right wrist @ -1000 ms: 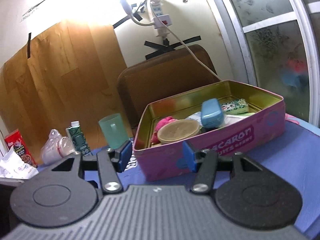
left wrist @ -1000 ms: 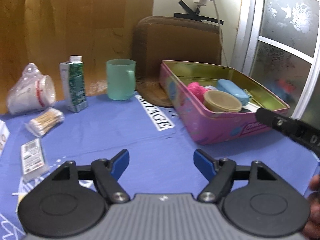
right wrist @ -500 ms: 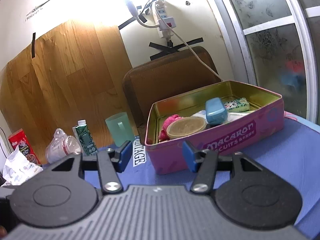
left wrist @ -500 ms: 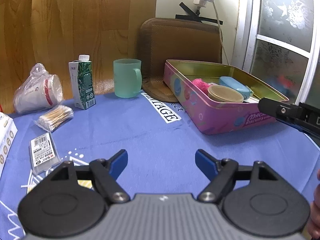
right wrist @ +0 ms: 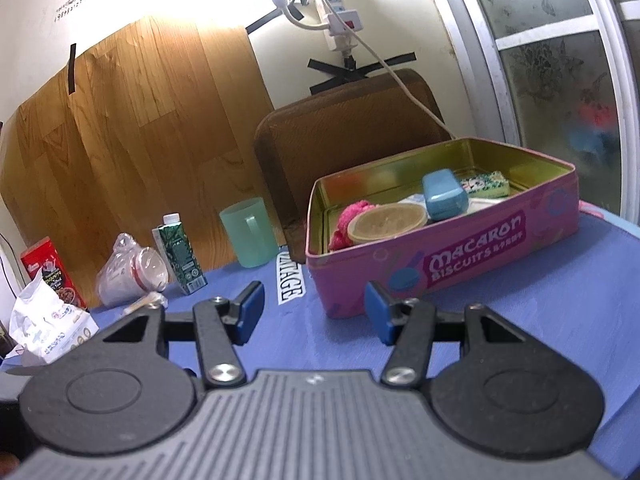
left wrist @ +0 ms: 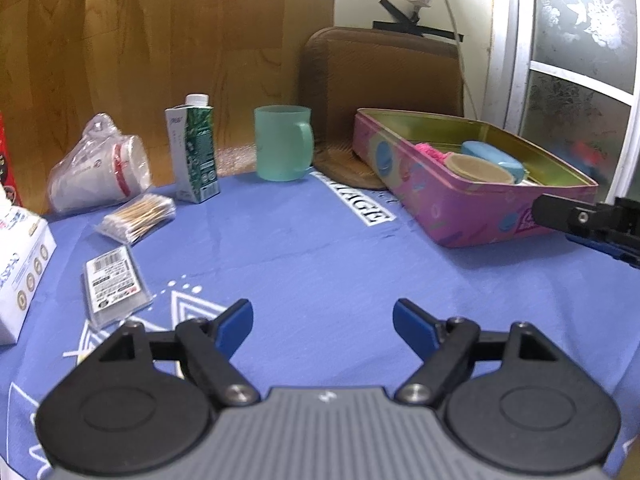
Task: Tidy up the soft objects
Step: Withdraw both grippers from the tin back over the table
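Pink fluffy soft object (right wrist: pixel 352 222) lies inside the pink biscuit tin (right wrist: pixel 460 256) at its left end, touching a tan round lid (right wrist: pixel 386 222). Nearer than the tin, left hand-held gripper (left wrist: pixel 322 326) empty, jaws opening; right hand-held gripper (right wrist: pixel 314 312) half open, empty. Beyond the tin's left end: green mug (left wrist: pixel 283 148).
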`<state>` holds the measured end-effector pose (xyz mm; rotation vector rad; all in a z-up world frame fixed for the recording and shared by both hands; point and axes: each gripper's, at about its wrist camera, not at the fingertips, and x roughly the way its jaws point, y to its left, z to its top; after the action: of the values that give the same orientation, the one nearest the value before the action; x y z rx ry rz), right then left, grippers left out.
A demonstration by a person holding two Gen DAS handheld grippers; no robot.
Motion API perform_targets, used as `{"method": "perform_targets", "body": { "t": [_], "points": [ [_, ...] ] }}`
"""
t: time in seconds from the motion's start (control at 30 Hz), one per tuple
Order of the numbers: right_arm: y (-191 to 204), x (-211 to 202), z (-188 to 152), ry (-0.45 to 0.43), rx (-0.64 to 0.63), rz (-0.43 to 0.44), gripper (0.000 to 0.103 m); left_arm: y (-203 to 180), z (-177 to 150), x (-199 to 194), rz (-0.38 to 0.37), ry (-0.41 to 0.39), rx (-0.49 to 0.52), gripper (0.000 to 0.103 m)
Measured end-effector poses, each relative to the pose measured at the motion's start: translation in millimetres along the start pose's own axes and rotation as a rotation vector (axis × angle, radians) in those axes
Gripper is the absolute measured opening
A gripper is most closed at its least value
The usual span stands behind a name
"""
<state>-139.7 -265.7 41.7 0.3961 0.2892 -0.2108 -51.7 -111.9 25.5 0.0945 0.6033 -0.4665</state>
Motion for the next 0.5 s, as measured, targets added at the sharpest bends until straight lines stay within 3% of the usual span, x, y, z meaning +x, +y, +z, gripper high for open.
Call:
{"method": "perform_targets", "body": {
  "t": [0.1,0.23,0.5],
  "points": [
    [1.3,2.2,-1.0,0.016,0.002,0.004,0.059,7.2,-2.5,1.1,0.020,-0.001,-0.006,0.081],
    [3.7,4.6,-2.9,0.031,0.006,0.004,0.059,15.7,-6.2,-0.1,0.046,-0.013,0.001,0.090],
    [18.6,14.3,-10.7,0.078,-0.031,0.016,0.059,42.1,-11.6,-0.8,0.091,-0.028,-0.001,0.091]
  ]
}}
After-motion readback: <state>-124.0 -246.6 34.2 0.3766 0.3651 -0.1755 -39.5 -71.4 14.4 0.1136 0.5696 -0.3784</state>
